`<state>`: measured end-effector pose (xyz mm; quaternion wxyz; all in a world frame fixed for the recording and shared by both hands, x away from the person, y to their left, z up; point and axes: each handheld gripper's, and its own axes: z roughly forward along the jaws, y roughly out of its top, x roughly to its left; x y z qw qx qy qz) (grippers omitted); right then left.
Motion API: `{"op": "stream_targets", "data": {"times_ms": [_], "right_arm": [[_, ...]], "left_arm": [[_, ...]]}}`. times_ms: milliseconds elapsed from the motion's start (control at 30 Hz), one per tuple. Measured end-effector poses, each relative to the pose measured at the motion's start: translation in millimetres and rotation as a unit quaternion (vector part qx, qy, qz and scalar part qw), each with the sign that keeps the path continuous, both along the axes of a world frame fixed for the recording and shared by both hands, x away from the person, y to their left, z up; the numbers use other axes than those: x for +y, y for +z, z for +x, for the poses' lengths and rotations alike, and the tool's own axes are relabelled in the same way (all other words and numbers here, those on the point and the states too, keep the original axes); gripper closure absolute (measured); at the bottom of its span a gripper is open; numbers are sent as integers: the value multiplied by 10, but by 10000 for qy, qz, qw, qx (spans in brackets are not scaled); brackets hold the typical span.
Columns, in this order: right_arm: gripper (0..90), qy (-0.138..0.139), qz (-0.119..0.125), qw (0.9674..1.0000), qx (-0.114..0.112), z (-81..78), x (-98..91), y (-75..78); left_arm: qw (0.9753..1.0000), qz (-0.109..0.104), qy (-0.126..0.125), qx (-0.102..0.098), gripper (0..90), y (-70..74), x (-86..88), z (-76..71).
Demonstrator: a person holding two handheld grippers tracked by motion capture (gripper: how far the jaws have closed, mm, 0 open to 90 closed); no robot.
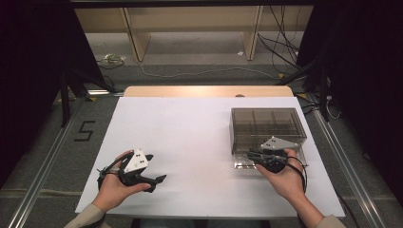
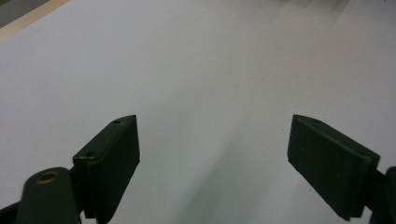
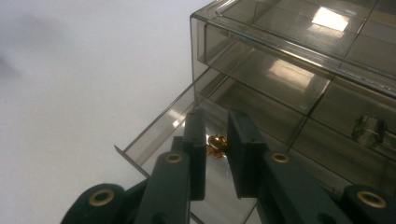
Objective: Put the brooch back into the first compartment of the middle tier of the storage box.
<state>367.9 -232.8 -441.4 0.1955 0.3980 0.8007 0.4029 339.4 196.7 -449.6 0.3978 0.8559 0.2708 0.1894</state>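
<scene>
**Right tool inside the open drawer, left tool idle near the front-left corner**

A smoky transparent drawer box [image 1: 267, 129] stands toward the right edge of the white surface [image 1: 199, 137], with its lowest drawer [image 3: 159, 135] pulled out toward the front edge. The right tool [image 1: 259, 156], held in the person's right hand [image 1: 285, 179], reaches over that open drawer. In the right gripper view its jaws are drawn close together, with only a narrow gap left between them, and a small gold-coloured metal piece [image 3: 216, 143] sits in that gap on the drawer floor. Whether the pads [image 3: 196, 140] actually press on the piece cannot be told. A small silvery part [image 3: 369, 130] lies in a neighbouring compartment, seen through the tinted wall.

The left tool [image 1: 159, 180] is held in the left hand [image 1: 114, 187] near the front-left corner of the surface, well apart from the box, and points toward the middle. In the left gripper view its jaws are spread wide, with bare white surface between them and nothing held.
</scene>
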Motion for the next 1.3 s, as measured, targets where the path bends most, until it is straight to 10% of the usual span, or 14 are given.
{"op": "stream_targets", "data": {"times_ms": [1300], "right_arm": [[784, 76, -152, 9998, 124, 27, 23, -55]], "left_arm": [[10000, -6, -24, 27, 170, -10, -7, 3]]}}
